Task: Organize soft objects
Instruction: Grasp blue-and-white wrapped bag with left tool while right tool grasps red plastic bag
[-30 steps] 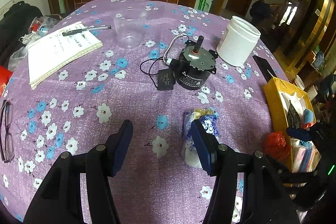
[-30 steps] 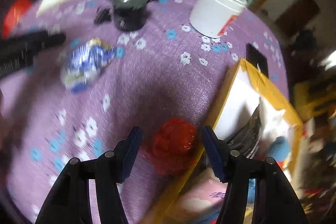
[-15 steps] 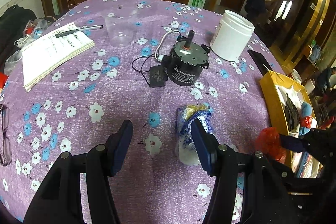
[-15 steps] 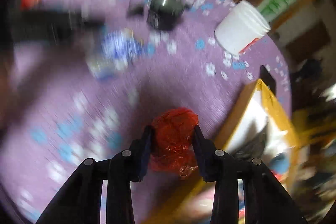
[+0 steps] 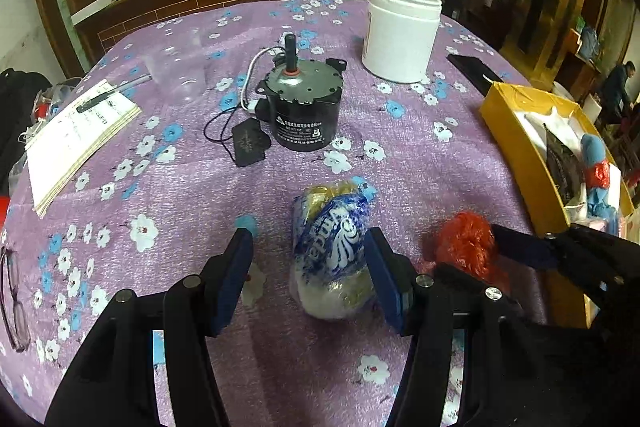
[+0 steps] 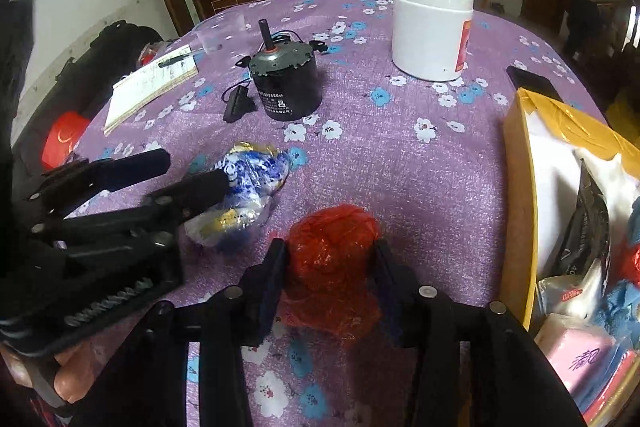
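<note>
Both hands are down over the purple flowered tabletop (image 5: 192, 195), each at a soft thing, presumably so two go to the box at once. The right gripper (image 6: 328, 267) straddles the crumpled red plastic bag (image 6: 332, 247). Its fingers (image 6: 272, 275) sit against the bag's sides and are opening slightly, so the hold looks loose rather than firm.

The left gripper (image 5: 308, 275) stands about half open around the blue-and-white plastic-wrapped soft pack (image 5: 332, 251). The right-hand finger is at the wrap; the left-hand one is clear of it, so nothing is gripped yet.

Both bundles lie near the front edge, the red one just right of the blue. The open yellow cardboard box (image 6: 520, 187) at the right already holds soft packets, so it is likely the destination. The black electric motor (image 5: 304, 107) and the white plastic jar (image 5: 400, 35) stand farther back, hard things left alone.
</note>
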